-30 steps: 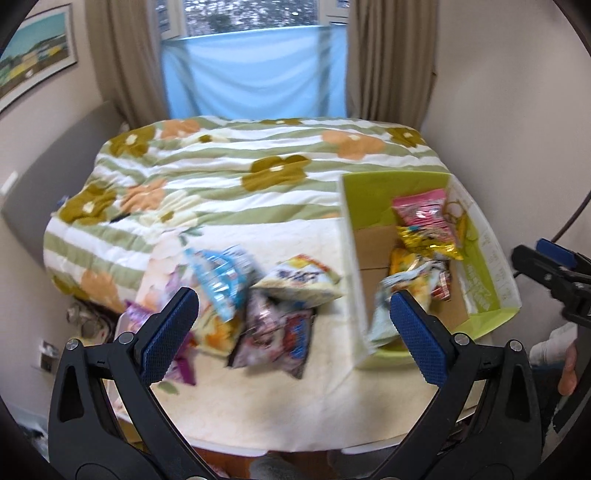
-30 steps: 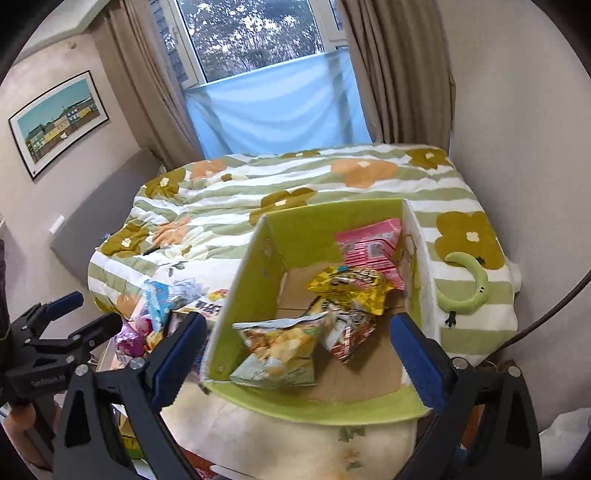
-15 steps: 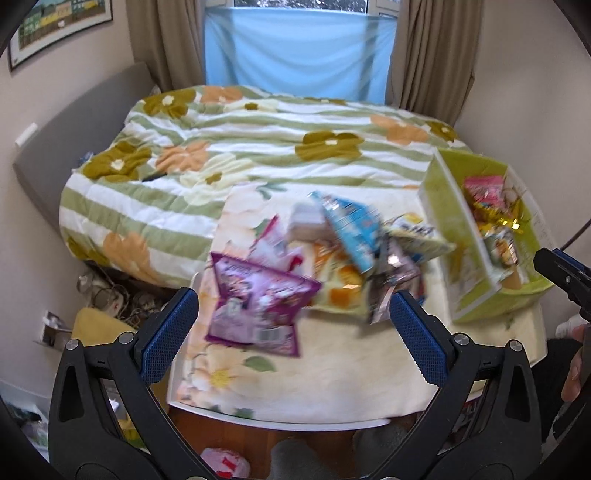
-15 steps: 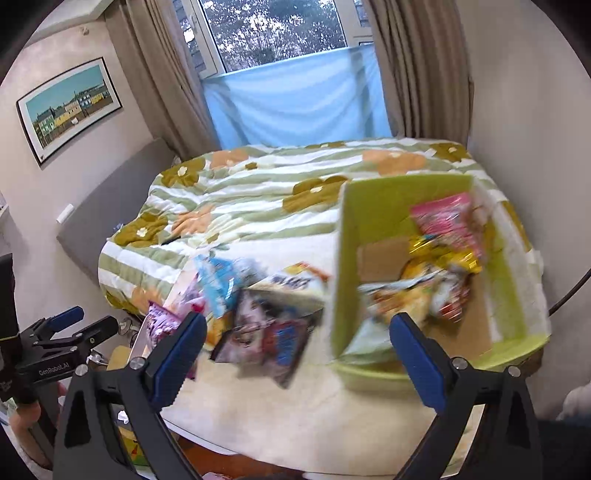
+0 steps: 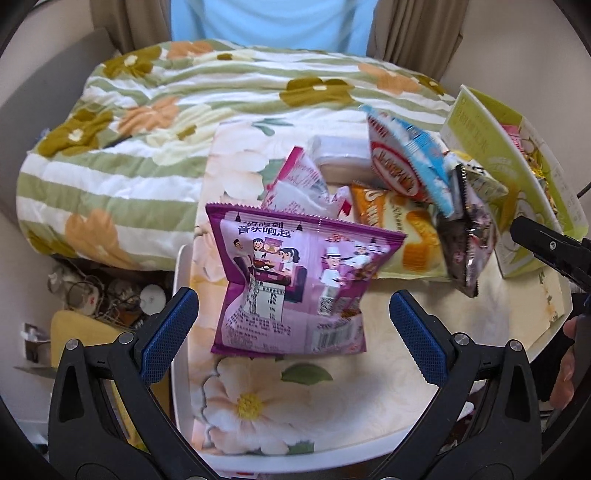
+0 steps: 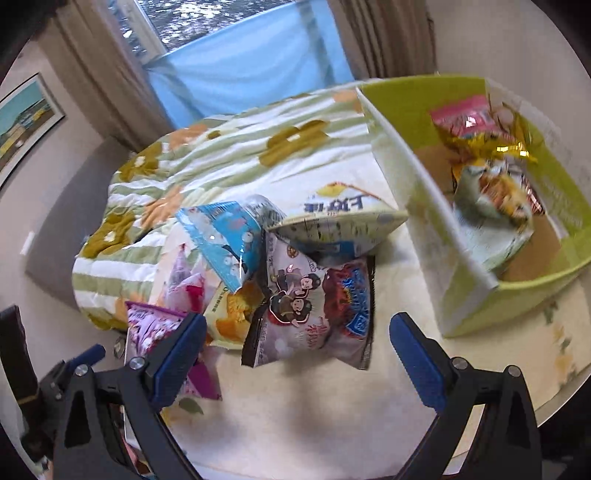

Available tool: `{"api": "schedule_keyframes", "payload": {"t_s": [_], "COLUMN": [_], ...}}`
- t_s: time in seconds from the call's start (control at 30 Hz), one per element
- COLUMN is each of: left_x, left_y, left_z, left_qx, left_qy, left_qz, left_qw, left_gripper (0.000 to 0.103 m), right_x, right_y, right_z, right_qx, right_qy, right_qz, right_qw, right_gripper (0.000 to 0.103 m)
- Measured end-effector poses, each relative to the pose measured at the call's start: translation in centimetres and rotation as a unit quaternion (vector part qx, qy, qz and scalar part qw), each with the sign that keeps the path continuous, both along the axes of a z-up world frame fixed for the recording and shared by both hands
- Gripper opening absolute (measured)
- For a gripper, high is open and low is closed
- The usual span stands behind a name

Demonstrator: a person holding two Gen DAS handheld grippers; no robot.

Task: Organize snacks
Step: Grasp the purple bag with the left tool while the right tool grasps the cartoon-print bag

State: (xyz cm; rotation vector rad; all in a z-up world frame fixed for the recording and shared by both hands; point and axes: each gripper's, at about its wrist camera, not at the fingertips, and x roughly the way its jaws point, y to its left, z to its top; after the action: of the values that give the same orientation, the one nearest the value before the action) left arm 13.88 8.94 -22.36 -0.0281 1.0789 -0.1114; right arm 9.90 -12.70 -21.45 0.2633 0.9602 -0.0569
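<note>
Left gripper: jaws spread wide, released, grasping nothing. Blue pads flank the lower half of the purple bag, clear of it on both sides. Purple bag lies on the bench, at the near left end of the snack pile.

Right gripper: jaws likewise spread wide, released, holding nothing. Poised over the grey bag with cartoon figures, pads apart from it on either side.

Snack pile, left wrist view: pink bag and white pack behind the purple bag; orange bag to its right; red-and-blue bag tilted on top; dark bag standing on edge near the green box. Box sits at the right end of the bench, touching or just beside the pile; cannot tell which. Right gripper tip visible at the right edge, with part of a hand below it.

Right wrist view only: box interior, holding a pink bag, a gold bag and a pale bag on a brown cardboard floor. Also a cream bag with blue lettering lying against the box wall, a framed picture on the wall, a window.

Left wrist view only: clutter on the floor between bed and bench.
</note>
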Motion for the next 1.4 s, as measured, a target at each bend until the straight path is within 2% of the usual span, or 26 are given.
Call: {"api": "schedule_keyframes", "payload": {"t_s": [0.1,0.23,0.5,0.87,0.97,1.0,1.27,1.4], "left_x": [0.8,1.8,3.7,4.1,4.0,3.9,3.6,3.2], "left_y": [-0.1,-0.4,-0.4,-1.1,-1.0,-1.0,-1.0,-0.5], "left_z": [-1.4,-3.0,-5.3,-5.4,-5.2,-5.1,-4.7,-4.5], "left_qx": [-0.010,-0.001,-0.007,0.009,0.008,0.003,0.008,-0.007], "left_qy": [0.011,0.019,0.028,0.013,0.010,0.009,0.008,0.015], "left_qz": [-0.010,-0.021,-0.026,-0.045,-0.048,-0.050,-0.055,-0.046], "left_qw": [0.9998,0.9996,0.9993,0.9989,0.9988,0.9987,0.9984,0.9988], "left_gripper": [0.102,0.102,0.102,0.101,0.095,0.087,0.076,0.071], "right_x": [0.8,1.9,3.3,4.6,5.1,5.2,5.4,5.5], "right_y": [0.5,0.6,1.0,0.1,-0.1,-0.3,-1.4,-1.5], "right_z": [-0.8,-2.0,-3.7,-5.2,-5.8,-6.1,-6.9,-7.2], "right_qx": [-0.015,-0.018,-0.039,-0.041,-0.042,-0.039,-0.011,0.002], "right_qy": [0.007,0.022,0.043,0.073,0.087,0.092,0.096,0.096], "right_qz": [-0.015,-0.033,-0.042,-0.053,-0.054,-0.054,-0.043,-0.027], "right_qw": [1.000,0.999,0.997,0.995,0.994,0.994,0.994,0.995], "right_gripper": [0.099,0.099,0.099,0.099,0.099,0.099,0.098,0.088]}}
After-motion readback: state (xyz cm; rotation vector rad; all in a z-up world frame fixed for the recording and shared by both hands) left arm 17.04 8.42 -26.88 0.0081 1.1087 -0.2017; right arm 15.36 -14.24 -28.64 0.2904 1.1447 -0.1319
